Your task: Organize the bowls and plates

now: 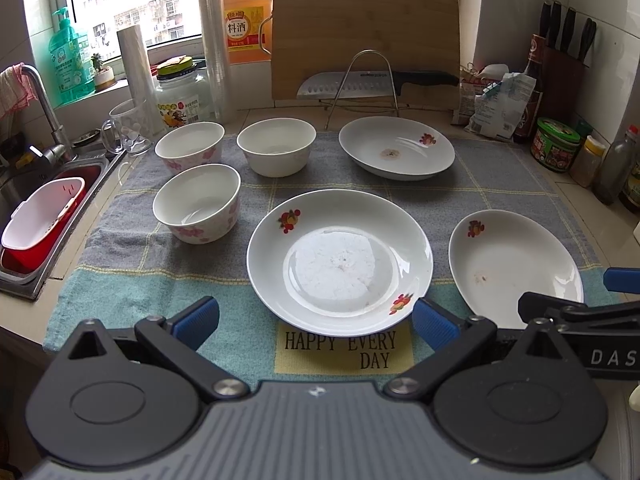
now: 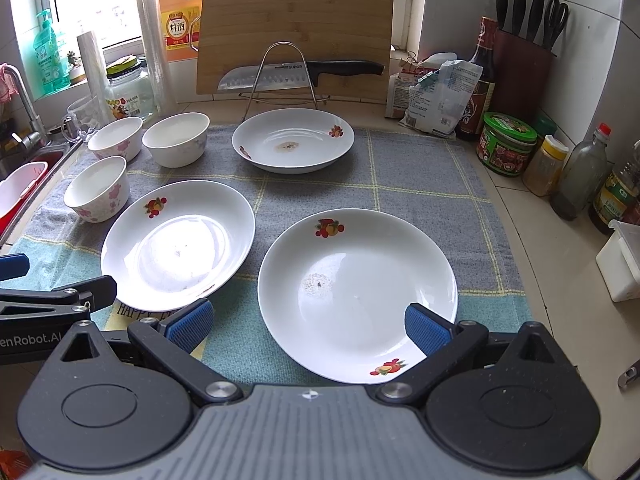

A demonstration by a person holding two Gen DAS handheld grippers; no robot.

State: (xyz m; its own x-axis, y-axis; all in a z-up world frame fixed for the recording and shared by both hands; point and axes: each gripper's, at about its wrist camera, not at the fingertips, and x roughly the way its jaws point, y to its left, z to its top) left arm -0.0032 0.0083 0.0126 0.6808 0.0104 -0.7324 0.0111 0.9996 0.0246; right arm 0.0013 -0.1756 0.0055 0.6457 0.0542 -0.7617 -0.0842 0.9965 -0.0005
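Three white plates with fruit prints lie on a checked cloth (image 1: 500, 184): a middle plate (image 1: 340, 260) (image 2: 178, 244), a right plate (image 1: 514, 266) (image 2: 356, 292) and a far plate (image 1: 396, 147) (image 2: 293, 139). Three white bowls stand at the left: a front floral bowl (image 1: 197, 202) (image 2: 97, 189), a back floral bowl (image 1: 189, 150) (image 2: 115, 137) and a plain bowl (image 1: 277, 146) (image 2: 176, 138). My left gripper (image 1: 316, 320) is open, low before the middle plate's near rim, holding nothing. My right gripper (image 2: 307, 326) is open over the right plate's near edge, holding nothing.
A sink (image 1: 24, 196) with a red and white basket (image 1: 42, 220) lies at the left. A cutting board (image 1: 364, 36) and a knife on a wire rack (image 1: 362, 84) stand behind. Jars and bottles (image 2: 508, 142), a knife block (image 2: 522, 64) and a white box (image 2: 622, 264) line the right side.
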